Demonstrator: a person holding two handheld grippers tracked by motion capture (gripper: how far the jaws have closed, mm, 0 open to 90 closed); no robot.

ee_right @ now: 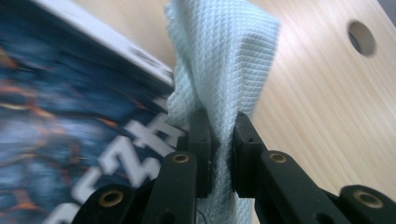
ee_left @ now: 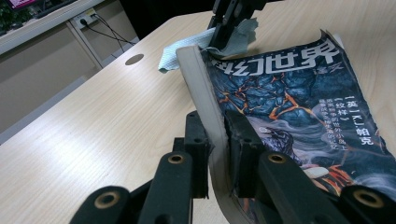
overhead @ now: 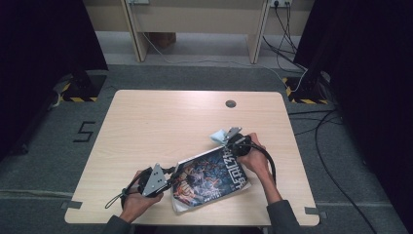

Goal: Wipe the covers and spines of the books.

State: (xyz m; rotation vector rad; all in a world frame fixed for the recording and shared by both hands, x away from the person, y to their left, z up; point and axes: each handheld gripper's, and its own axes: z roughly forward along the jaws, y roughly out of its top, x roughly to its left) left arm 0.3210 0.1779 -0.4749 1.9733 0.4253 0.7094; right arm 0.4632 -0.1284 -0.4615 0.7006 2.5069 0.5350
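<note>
A magazine with a dark blue cover and white characters lies near the table's front edge. My left gripper is shut on its left edge; in the left gripper view the magazine's pale page block bends up between the pads. My right gripper is shut on a light blue cloth at the magazine's far corner. In the right gripper view the waffle-textured cloth rises from the pinched jaws, with the magazine cover blurred to the left. The cloth and the right gripper also appear far off in the left gripper view.
The light wooden table has a round cable hole at the back. Black cables run over the grey floor to the right. A wooden desk frame stands beyond the table.
</note>
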